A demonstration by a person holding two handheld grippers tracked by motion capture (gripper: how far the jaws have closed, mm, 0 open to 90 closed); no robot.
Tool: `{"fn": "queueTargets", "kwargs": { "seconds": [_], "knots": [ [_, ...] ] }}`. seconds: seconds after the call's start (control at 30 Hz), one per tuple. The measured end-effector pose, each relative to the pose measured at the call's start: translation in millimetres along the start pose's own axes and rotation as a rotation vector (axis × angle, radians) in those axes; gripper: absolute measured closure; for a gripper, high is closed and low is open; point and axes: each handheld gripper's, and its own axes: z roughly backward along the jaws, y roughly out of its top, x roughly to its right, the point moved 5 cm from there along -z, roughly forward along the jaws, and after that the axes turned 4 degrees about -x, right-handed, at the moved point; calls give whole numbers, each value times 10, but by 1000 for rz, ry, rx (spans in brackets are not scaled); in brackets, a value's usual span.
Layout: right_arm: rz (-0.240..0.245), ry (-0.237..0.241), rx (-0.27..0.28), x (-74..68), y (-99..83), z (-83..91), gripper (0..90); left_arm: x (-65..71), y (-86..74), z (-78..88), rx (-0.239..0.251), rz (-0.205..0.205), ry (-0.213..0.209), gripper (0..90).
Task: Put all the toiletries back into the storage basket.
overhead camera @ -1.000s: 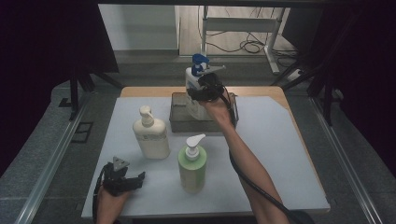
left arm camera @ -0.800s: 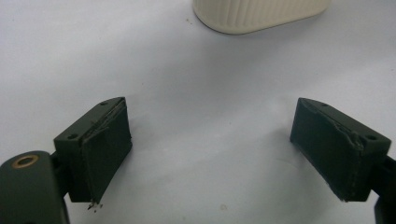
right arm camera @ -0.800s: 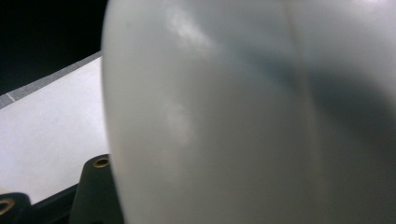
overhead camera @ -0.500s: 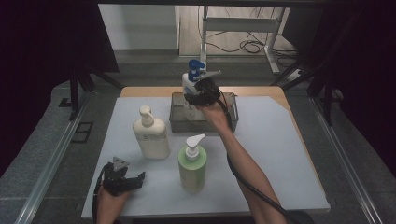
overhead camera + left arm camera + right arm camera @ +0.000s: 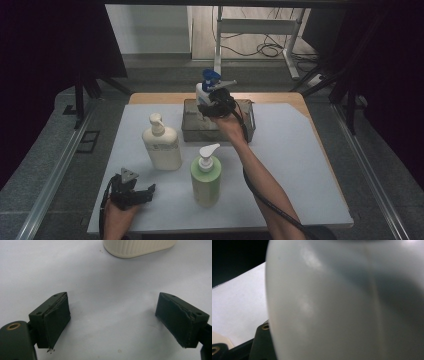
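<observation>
A white bottle with a blue pump top (image 5: 204,91) hangs over the grey bin (image 5: 192,129) at the back of the table, and my right gripper (image 5: 216,103) is shut on it. In the right gripper view the bottle's white body (image 5: 342,302) looms very close and hides the jaws. My left gripper (image 5: 144,193) rests on the white table mat at the front left. Its jaws stand wide apart in the left gripper view (image 5: 112,322) with nothing between them. The base of a cream pump bottle (image 5: 137,247) lies just beyond them.
A cream pump bottle (image 5: 161,145) stands left of centre and a green pump bottle (image 5: 205,177) stands in the middle near the front. The white mat (image 5: 300,165) is bare on the right side. Dark curtains and a floor with cables surround the table.
The right gripper and its bottle have sunk slightly toward the bin. The left gripper has stayed where it was.
</observation>
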Motion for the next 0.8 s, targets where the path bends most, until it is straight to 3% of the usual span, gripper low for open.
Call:
{"fn": "queueTargets", "kwargs": {
  "seconds": [0.37, 0.8],
  "knots": [
    [-1, -15, -21, 11, -140, -107, 383, 0, 0, -1, 1, 1, 0, 120],
    [2, -6, -12, 10, -159, -93, 371, 0, 1, -2, 1, 0, 0, 119]
  ]
}}
